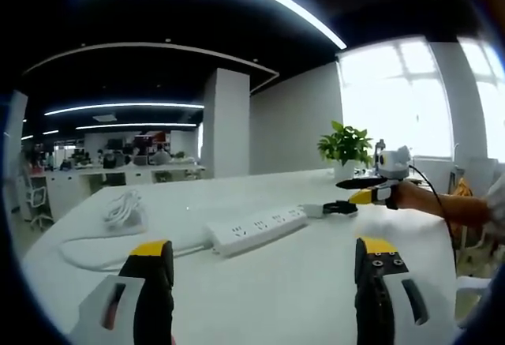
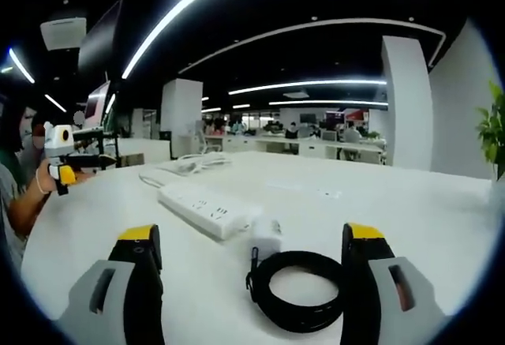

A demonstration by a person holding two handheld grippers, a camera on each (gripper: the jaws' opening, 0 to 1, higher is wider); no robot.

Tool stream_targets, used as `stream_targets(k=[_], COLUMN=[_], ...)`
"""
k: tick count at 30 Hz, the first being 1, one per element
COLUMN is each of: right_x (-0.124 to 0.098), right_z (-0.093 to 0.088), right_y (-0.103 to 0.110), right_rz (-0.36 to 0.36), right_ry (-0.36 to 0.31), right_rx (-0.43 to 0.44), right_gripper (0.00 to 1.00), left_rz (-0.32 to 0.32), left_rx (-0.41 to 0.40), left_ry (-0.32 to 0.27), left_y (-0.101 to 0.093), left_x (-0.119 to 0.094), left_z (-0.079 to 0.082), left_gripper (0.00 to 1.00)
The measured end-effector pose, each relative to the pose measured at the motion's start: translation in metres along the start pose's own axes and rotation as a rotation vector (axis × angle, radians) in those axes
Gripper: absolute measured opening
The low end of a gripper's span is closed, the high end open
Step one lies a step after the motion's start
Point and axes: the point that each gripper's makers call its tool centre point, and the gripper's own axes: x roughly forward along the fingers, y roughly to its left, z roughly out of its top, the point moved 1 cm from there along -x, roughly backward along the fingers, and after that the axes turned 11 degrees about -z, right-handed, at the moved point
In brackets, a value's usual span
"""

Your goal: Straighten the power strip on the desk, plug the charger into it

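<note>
**A:** Two things matter here: where is the long white plastic power strip (image 1: 257, 229), and where is the charger?

**B:** The strip lies flat near the middle of the white tabletop (image 1: 316, 290), skewed to the tabletop's edges, so straightening looks not yet done. Its white cord (image 1: 95, 250) loops off to a coiled bundle towards the far edge. The small white charger block (image 2: 265, 238) with its coiled black cable (image 2: 297, 290) rests just beside the strip's end.

**A:** And the grippers?

**B:** The left gripper (image 1: 264, 282) hovers over the tabletop, its yellow-tipped fingers spread wide and holding nothing, aimed at the strip, probably ready to square it up. The right gripper (image 2: 252, 282) is likewise gaping and empty, with the charger and cable lying between its fingers, likely lined up for a pick.

**A:** Anything else?

**B:** A green potted plant (image 1: 345, 146) stands at the far edge.
</note>
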Motion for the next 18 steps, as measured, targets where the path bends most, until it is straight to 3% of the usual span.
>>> stream_targets(k=[18], right_x=[-0.0037], right_z=[0.0002], right_y=[-0.0076], right_rz=[-0.01], right_ry=[0.025], right_rx=[-0.016], right_gripper=[0.69], left_rz=[0.006], left_rx=[-0.01], left_ry=[-0.007], left_y=[0.0026], left_x=[-0.0031], left_z=[-0.0008], left_gripper=[0.96])
